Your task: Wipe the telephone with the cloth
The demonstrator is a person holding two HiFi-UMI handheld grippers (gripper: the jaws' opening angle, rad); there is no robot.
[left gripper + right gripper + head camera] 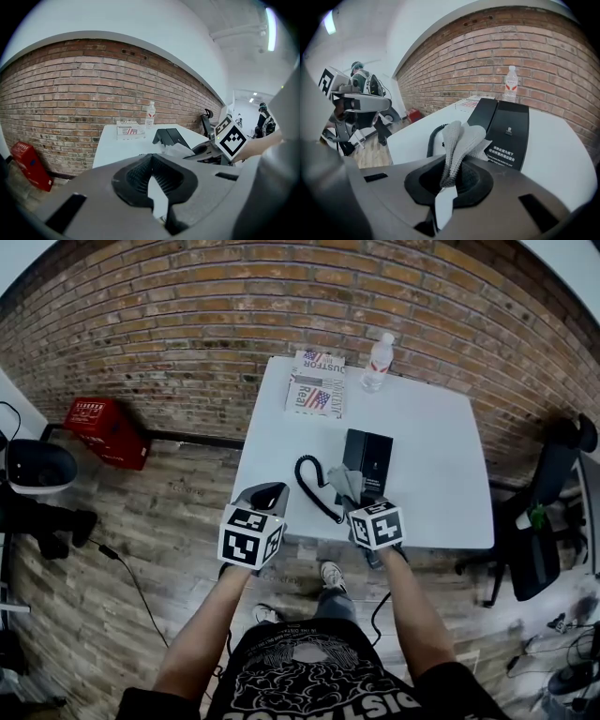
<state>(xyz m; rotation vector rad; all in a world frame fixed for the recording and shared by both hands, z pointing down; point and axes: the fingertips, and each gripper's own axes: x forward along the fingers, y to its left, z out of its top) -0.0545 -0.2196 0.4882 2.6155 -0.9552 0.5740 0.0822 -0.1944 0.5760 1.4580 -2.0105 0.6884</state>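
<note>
Head view: black desk telephone (366, 457) seen mid-frame on white table (436, 442). Clear plastic bottle (377, 362) stood at table's top edge, contents not discernible.
Left gripper view: left gripper (157, 180) jaws pressed together, nothing held; telephone beyond, right of centre.
Right gripper view: grey knitted cloth (458, 138) pinched by right gripper (449, 180), telephone just behind.

Booklet (316, 383): "JUSTFOR", "Real" (rest too small); telephone label (505, 153) illegible.

Grey left tongs (272, 491), right tongs (354, 491); checkered marker cubes (251, 536); black T-shirt (309, 681) (white print).
</note>
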